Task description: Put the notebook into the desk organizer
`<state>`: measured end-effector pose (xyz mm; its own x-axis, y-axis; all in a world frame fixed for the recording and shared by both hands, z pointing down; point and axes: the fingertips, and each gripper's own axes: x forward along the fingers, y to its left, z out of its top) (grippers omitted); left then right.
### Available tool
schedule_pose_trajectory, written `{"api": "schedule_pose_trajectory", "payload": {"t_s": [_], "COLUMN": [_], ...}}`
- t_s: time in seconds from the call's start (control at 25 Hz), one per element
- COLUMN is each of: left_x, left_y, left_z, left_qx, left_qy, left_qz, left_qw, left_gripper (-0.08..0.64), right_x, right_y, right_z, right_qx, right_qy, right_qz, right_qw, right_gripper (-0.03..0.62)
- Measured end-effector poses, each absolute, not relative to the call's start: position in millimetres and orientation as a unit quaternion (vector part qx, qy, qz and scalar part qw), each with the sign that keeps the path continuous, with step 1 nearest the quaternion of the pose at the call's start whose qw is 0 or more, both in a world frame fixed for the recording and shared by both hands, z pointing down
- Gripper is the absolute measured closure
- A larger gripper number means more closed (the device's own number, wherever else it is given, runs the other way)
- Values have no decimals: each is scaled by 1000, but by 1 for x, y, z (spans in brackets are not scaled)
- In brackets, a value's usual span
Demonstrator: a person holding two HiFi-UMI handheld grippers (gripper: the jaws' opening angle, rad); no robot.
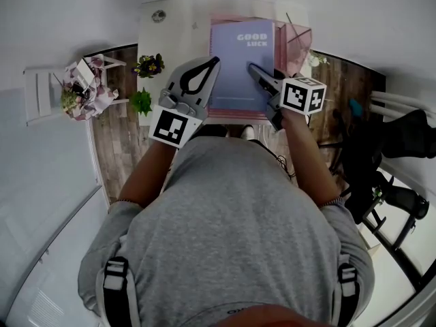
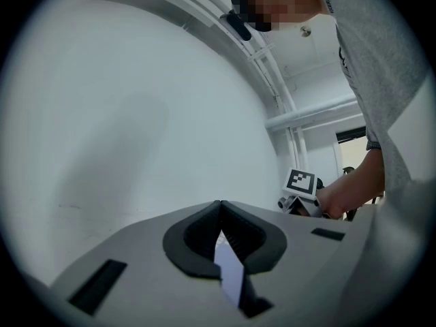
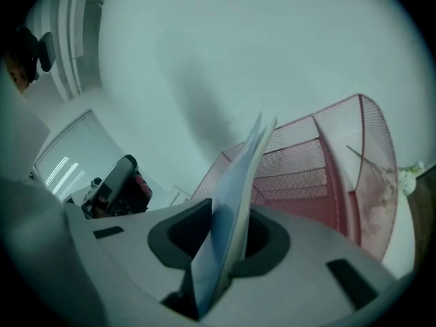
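A lavender-blue notebook (image 1: 242,60) printed "GOOD LUCK" is held up over the white desk, its cover facing me. My left gripper (image 1: 215,61) is shut on its left edge; in the left gripper view a thin blue sliver of the notebook (image 2: 231,271) shows between the closed jaws of the left gripper (image 2: 220,206). My right gripper (image 1: 251,67) grips the right edge, and the notebook (image 3: 235,203) stands between the jaws of the right gripper (image 3: 231,213). The pink mesh desk organizer (image 1: 298,41) stands just right of and behind the notebook, and the organizer (image 3: 327,162) fills the right gripper view's right side.
The white desk (image 1: 170,26) carries a small round object (image 1: 159,16) at its far left. Left of the desk stand a flowering pot (image 1: 148,65), a green plant (image 1: 141,101) and a white chair with a bouquet (image 1: 85,87). A black chair (image 1: 402,138) is at the right.
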<state>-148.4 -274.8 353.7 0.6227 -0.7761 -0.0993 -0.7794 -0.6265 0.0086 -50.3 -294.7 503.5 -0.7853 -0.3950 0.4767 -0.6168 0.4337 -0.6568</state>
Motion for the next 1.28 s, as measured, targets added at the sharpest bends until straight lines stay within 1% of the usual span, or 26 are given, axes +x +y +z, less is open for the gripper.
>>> {"api": "schedule_pose_trajectory", "payload": {"t_s": [0.12,0.36,0.44,0.52,0.8,1.0,1.28], "left_x": [-146,-142,-142,-143,-143,-140,-135], "left_y": [-278,-279,-280,-281,-284,-283,-288], "left_z": [353,355,357,358,361,364,367], "left_qx": [-905,-913,-914,-915,-919,-922,-925], "left_qy": [423,406,403,402,392,385,378], "left_qz": [46,48,47,48,50,48,43], "left_qw": [20,13,9,5,4,0,8], "left_gripper": [540,540,540,540,540,540,540], "right_x": [-46,-43,-41,-41,-40,-38,-33], "right_y": [-297,-302,-303,-302,-303,-301,-304], "right_z": [512,516,522,528,538,545,550], "right_qx": [324,364,377,389,410,431,458], "right_qy": [-828,-823,-817,-810,-802,-796,-785], "right_qz": [437,397,387,377,351,325,303], "right_qw": [140,181,203,224,255,276,286], "right_gripper": [509,505,509,500,484,450,398]}}
